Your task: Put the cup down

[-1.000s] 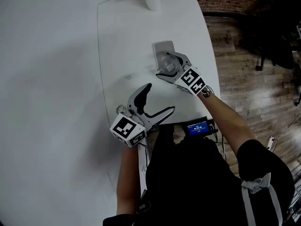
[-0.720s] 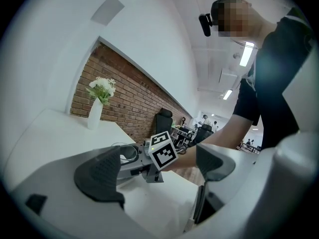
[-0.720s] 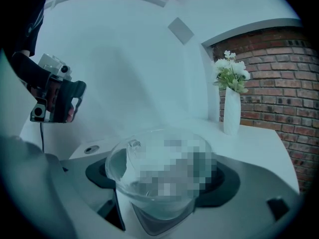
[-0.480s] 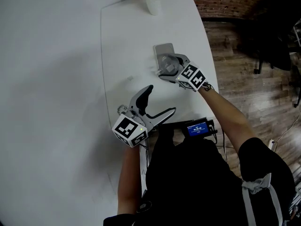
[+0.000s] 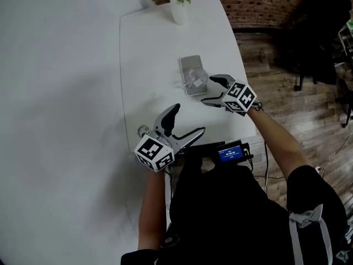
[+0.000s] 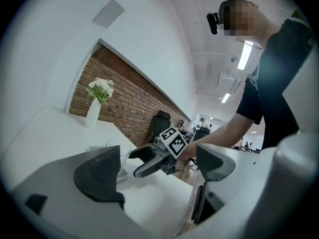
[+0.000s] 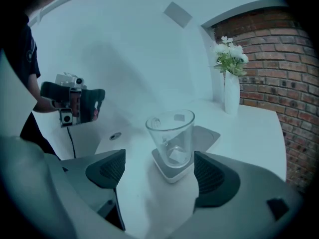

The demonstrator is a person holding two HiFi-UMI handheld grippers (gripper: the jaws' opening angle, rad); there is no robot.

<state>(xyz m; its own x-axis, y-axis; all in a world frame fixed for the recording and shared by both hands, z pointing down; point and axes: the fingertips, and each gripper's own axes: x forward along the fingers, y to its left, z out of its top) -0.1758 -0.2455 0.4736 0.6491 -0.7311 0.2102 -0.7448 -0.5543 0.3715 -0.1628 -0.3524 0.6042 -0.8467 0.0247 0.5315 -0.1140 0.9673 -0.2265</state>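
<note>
Cup [image 5: 196, 79] is set upright on grey coaster [image 5: 187, 61], centre frame. Right gripper [image 5: 209, 90], jaws spread & empty, is held just beside; cup could be clipped & tipped if swung wide. Left gripper [image 5: 189, 118]: spread, empty.

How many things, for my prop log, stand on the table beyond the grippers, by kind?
Cup: 1
Coaster: 1
Vase of flowers: 1
Total: 3
</note>
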